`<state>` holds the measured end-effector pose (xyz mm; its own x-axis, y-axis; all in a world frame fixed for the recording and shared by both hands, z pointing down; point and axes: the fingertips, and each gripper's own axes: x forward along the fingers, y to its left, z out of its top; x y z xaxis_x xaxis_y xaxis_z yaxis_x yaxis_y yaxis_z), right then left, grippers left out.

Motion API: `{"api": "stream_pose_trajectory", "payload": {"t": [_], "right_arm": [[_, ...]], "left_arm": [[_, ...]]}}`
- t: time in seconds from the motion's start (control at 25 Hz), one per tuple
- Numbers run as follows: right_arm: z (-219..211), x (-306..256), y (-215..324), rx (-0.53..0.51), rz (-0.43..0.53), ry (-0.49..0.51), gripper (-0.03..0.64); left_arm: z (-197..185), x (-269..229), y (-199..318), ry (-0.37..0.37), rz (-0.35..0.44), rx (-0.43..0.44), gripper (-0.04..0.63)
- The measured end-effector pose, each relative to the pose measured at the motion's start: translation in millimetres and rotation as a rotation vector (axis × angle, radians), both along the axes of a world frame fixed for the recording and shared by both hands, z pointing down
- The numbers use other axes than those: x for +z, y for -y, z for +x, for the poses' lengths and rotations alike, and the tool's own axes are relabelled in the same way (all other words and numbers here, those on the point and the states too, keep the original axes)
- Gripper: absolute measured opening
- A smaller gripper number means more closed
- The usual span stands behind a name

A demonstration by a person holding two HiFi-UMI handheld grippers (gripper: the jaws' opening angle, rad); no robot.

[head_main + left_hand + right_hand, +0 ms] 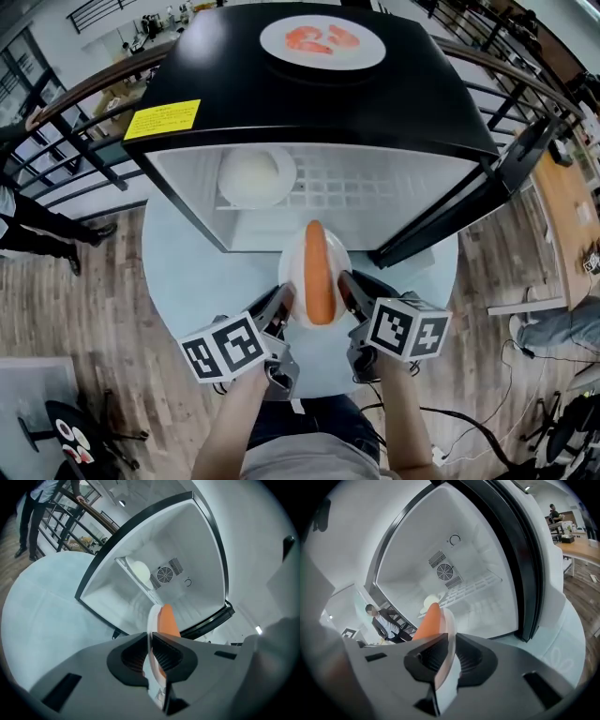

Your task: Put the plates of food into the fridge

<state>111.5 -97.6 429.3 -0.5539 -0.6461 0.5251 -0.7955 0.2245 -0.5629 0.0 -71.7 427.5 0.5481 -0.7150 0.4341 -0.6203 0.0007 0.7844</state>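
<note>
A white plate carrying a long orange carrot hangs in front of the open black mini fridge, just below its lower opening. My left gripper is shut on the plate's left rim, and my right gripper is shut on its right rim. In the left gripper view the rim runs edge-on between the pads of the left gripper, with the carrot beyond. In the right gripper view the right gripper clamps the rim, and the carrot lies to the left.
Another white plate with pale food sits on the fridge's wire shelf at the left. A plate of shrimp rests on the fridge top. The fridge door stands open at the right. The fridge stands on a round pale-blue table. A person stands in the background.
</note>
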Motion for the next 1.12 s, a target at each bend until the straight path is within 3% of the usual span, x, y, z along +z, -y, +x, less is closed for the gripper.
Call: {"api": "stream_pose_trajectory", "payload": {"t": [0.24,0.52,0.8,1.12], "right_arm": [[-1,-11,20,-0.019,0.02,0.035,0.057],[10,-20,54,0.027,0.038,0.018,0.058],[20,-15,82,0.066,0.027,-0.027,0.058],[20,-7,99,0.089,0.007,-0.021,0.058]], "left_arm": [[-1,-13,16,-0.003,0.024,-0.049,0.035],[7,-23,54,-0.02,0.039,-0.017,0.032],[16,-13,86,-0.1,-0.017,0.006,0.032],[16,-7,104,-0.105,-0.028,0.01,0.031]]}}
